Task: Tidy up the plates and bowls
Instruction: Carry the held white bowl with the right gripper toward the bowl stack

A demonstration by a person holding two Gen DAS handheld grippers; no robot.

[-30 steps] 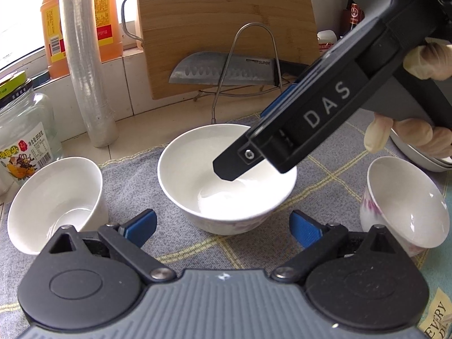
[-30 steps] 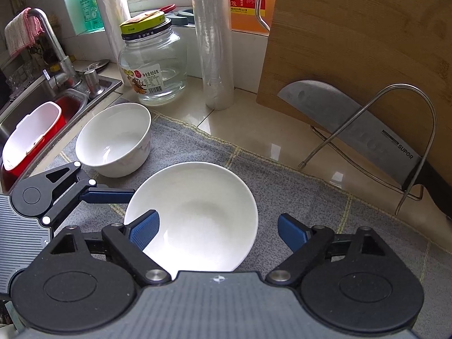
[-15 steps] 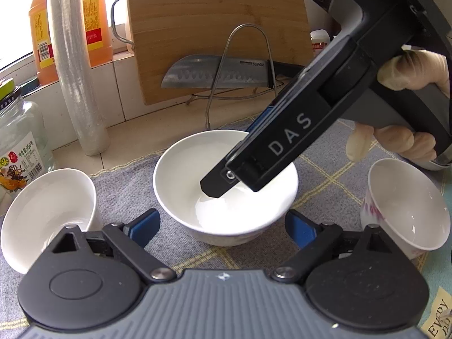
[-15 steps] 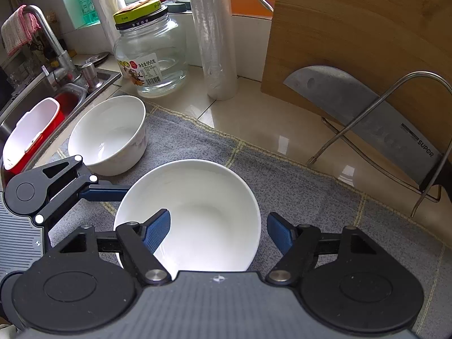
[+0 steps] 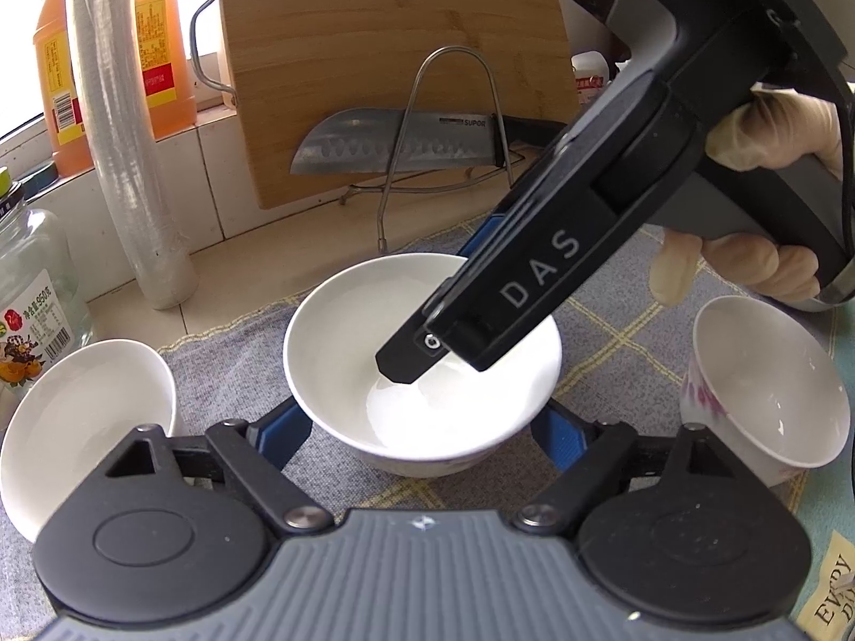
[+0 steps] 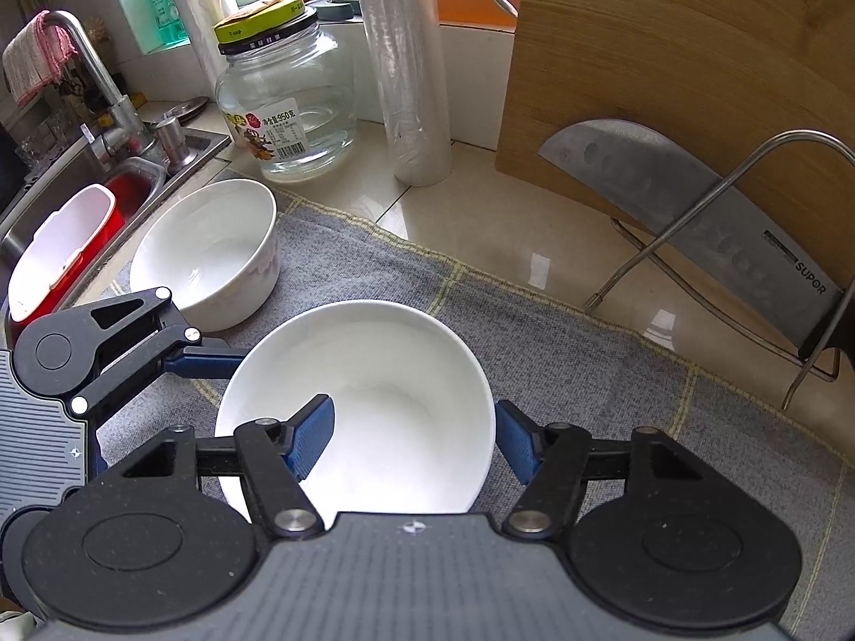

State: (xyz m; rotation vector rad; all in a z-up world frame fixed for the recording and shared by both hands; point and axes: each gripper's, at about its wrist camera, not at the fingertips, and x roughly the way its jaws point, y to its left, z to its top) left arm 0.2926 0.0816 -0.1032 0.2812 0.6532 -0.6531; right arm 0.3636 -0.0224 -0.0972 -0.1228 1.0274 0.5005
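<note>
A white bowl point(image 5: 342, 331) point(image 6: 385, 374) stands on the grey cloth mat point(image 5: 224, 352) point(image 6: 588, 374). My left gripper point(image 5: 422, 440) has it between its blue fingers point(image 5: 283, 438), low at the base; the jaws are closing. My right gripper point(image 6: 411, 438) straddles the bowl's wall, one finger point(image 6: 310, 438) inside and the other against the outside; its jaws are closing too, with a wide gap left. That inner finger point(image 5: 406, 368) reaches near the bowl's bottom. A second white bowl point(image 5: 80, 427) point(image 6: 208, 256) sits to the left, and a floral bowl point(image 5: 769, 384) to the right.
A bamboo cutting board point(image 5: 395, 53), a knife point(image 5: 395, 149) and a wire rack stand behind the mat. A glass jar point(image 6: 283, 101), a plastic roll point(image 6: 406, 80) and an orange bottle line the back. The sink point(image 6: 133, 181) with a red and white tub point(image 6: 59, 245) lies left. A gloved hand point(image 5: 748, 267) holds the right gripper.
Both pairs of fingers have drawn in toward the middle bowl. The right gripper's left finger now sits farther inside it, and its right finger has reached the outer wall.
</note>
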